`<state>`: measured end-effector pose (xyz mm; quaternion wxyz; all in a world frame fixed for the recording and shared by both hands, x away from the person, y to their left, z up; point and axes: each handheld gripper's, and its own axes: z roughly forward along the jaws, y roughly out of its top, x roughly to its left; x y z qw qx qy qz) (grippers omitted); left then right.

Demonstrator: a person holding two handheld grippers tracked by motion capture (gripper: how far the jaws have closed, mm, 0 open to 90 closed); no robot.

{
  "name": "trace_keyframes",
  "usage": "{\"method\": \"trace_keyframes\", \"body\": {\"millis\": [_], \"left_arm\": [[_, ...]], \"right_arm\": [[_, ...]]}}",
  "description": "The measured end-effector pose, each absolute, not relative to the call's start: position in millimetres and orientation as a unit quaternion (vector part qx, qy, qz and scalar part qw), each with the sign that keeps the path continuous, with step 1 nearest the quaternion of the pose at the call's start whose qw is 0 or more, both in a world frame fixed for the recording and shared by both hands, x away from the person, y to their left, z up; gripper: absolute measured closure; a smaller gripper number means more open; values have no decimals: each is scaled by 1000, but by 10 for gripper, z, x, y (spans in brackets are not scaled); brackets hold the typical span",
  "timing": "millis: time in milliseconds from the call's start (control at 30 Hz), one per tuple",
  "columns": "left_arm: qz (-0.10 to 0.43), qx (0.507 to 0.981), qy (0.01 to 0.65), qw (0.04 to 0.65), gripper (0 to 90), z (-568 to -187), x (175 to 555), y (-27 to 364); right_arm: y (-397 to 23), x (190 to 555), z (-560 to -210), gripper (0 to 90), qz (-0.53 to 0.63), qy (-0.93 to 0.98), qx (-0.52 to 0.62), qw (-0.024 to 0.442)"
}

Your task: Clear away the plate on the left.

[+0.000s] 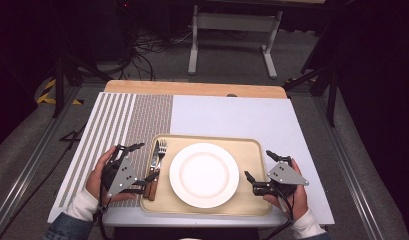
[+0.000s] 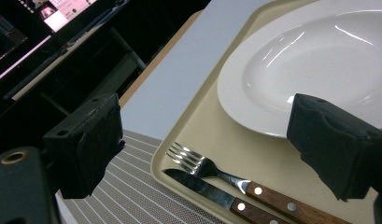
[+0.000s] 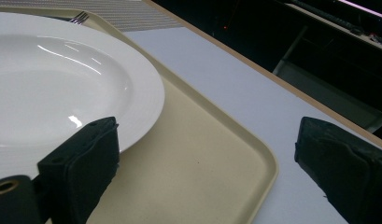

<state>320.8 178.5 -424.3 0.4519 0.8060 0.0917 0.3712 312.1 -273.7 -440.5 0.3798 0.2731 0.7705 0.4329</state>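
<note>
A beige tray (image 1: 247, 150) lies at the table's near middle with a white plate (image 1: 204, 175) on it. A fork (image 1: 162, 148) and a knife (image 1: 154, 156) with brown wooden handles lie side by side along the tray's left edge. My left gripper (image 1: 144, 161) hovers at that edge, open, its jaws straddling the cutlery with nothing between them. In the left gripper view the fork (image 2: 198, 164) and knife (image 2: 202, 189) lie below the plate (image 2: 319, 56). My right gripper (image 1: 258, 165) stands open over the tray's right rim (image 3: 265, 163), beside the plate (image 3: 48, 79).
A grey striped placemat (image 1: 122, 125) runs under the tray's left side on the white tabletop (image 1: 232, 117). The table's wooden far edge (image 1: 192, 88) borders a dark floor with cables and a white frame stand (image 1: 232, 30).
</note>
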Motion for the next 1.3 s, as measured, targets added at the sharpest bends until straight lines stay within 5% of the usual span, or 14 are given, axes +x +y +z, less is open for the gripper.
{"method": "trace_keyframes", "body": {"millis": [1300], "left_arm": [[301,796,221,477,100,-4681,3133,2356]], "right_arm": [[-2872,2960,-4493,57,428,760,300,387]]}}
